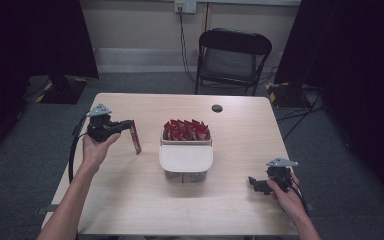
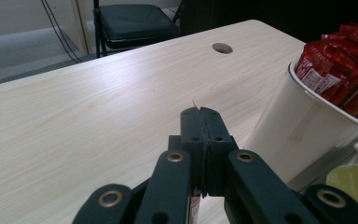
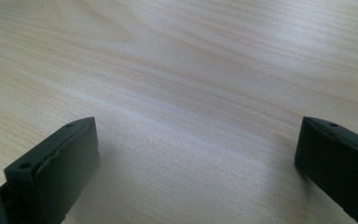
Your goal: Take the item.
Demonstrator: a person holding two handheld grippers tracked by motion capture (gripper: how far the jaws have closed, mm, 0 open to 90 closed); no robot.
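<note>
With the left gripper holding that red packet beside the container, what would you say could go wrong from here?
1. The left gripper pinches the red packet only at its top edge, so it hangs free and might slip or swing.
2. The container is already packed with red packets, and half of it is lidded; another may not fit.
3. The right gripper rests open and apart, so nothing steadies the container if it is bumped.

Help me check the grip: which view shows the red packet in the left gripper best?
The high view: the red packet hangs whole from the shut left gripper, beside the white container. The left gripper view gives a sliver of it below the closed jaws. The right gripper view looks at bare table.
</note>
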